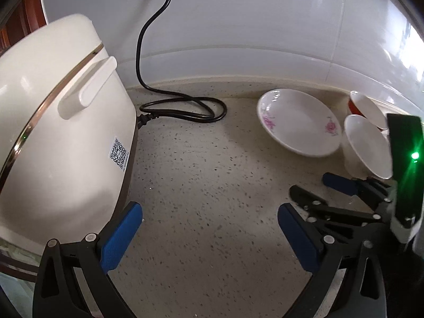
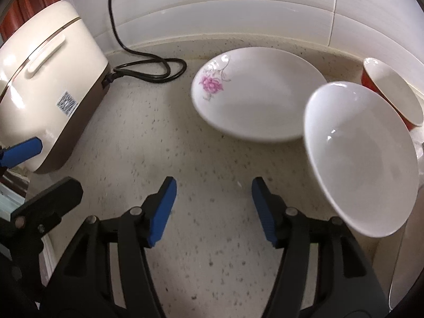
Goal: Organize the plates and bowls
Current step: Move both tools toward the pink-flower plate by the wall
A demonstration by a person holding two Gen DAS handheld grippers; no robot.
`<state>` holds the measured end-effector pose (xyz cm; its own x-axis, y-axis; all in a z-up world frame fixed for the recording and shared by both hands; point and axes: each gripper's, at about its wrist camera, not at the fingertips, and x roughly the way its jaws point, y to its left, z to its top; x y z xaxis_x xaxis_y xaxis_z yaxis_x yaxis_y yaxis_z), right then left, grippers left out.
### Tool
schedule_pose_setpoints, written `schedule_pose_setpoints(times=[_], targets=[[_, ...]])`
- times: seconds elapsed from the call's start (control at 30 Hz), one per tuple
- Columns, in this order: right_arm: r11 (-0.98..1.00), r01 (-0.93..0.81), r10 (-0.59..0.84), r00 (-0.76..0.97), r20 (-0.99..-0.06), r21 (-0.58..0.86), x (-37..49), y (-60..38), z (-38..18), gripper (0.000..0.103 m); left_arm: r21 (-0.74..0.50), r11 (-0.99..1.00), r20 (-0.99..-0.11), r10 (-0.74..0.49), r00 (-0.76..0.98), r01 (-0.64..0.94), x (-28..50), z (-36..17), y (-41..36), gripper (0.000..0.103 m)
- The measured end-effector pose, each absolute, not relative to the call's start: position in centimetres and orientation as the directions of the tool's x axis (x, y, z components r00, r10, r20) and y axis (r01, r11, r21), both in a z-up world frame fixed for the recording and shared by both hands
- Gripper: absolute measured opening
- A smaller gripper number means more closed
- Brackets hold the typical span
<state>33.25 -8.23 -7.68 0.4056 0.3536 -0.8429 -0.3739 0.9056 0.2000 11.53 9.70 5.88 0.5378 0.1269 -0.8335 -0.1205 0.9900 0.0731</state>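
Claw states first: the right claw (image 2: 213, 206) stands released, its blue pads (image 2: 161, 212) spread apart with only speckled bench (image 2: 212, 153) showing between them. The left claw (image 1: 209, 235) is likewise released, jaws wide, nothing between the pads, and it sits just beside the right claw on the same stretch of bench. Both point steeply down at the surface.

Just to the right of the right claw stands a plain white bowl (image 2: 363, 159), upright and close to the right finger; whether it touches the finger cannot be told. Beyond the bowl, toward the wall, lies a shallow white plate (image 2: 254, 98) with pink flower prints; the bowl's rim overlaps the plate's right edge in view. Behind the bowl, against the tiled wall (image 2: 238, 8), sits a second bowl (image 2: 392, 92), red outside and white inside.

Left of the left claw, near its left finger, is a cream rice cooker (image 1: 61, 122) with a code label on its side. Its black power cord (image 1: 182, 108) lies looped on the bench behind it and runs up the wall.
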Motion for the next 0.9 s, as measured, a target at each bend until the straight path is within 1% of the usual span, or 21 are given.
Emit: schedule_pose_setpoints(times=[0.17, 0.23, 0.3, 0.4, 0.43, 0.53, 0.73, 0.83, 0.9], targets=[[0.937, -0.273, 0.322, 0.428, -0.845, 0.219, 33.8, -9.9, -7.7, 0.063, 0.065, 0.992, -0.841, 0.114, 0.529, -0.111, 12.6, 5.4, 10.0, 0.103], [0.947, -0.226, 0.310, 0.439, -0.843, 0.230, 33.9, -11.0, -7.7, 0.064, 0.043, 0.994, -0.848, 0.091, 0.522, -0.104, 13.1, 5.2, 10.0, 0.103], [0.953, -0.190, 0.299, 0.448, -0.842, 0.237, 34.0, -12.1, -7.7, 0.064, 0.001, 0.995, -0.857, 0.054, 0.512, -0.104, 13.6, 5.0, 10.0, 0.103], [0.954, -0.138, 0.301, 0.455, -0.838, 0.267, 34.3, -13.4, -7.7, 0.064, -0.124, 0.986, -0.866, -0.054, 0.497, -0.109, 15.1, 4.7, 10.4, 0.103], [0.955, -0.127, 0.297, 0.457, -0.838, 0.270, 34.3, -13.7, -7.7, 0.064, -0.190, 0.975, -0.864, -0.110, 0.492, -0.116, 16.0, 4.5, 10.7, 0.103], [0.954, -0.096, 0.297, 0.461, -0.837, 0.285, 34.7, -14.5, -7.6, 0.064, -0.288, 0.949, -0.848, -0.191, 0.494, -0.127, 18.3, 4.3, 11.0, 0.103], [0.945, -0.046, 0.307, 0.464, -0.831, 0.323, 34.9, -15.8, -7.6, 0.064, -0.367, 0.919, -0.835, -0.257, 0.486, -0.146, 22.7, 3.2, 10.9, 0.103], [0.933, -0.006, 0.321, 0.462, -0.827, 0.359, 35.2, -16.4, -7.6, 0.064, -0.387, 0.908, -0.832, -0.269, 0.484, -0.161, 24.2, 2.6, 10.8, 0.103], [0.932, -0.025, 0.327, 0.480, -0.814, 0.360, 35.3, -16.4, -7.6, 0.065, -0.407, 0.899, -0.824, -0.285, 0.490, -0.161, 25.1, 2.5, 10.7, 0.103]])
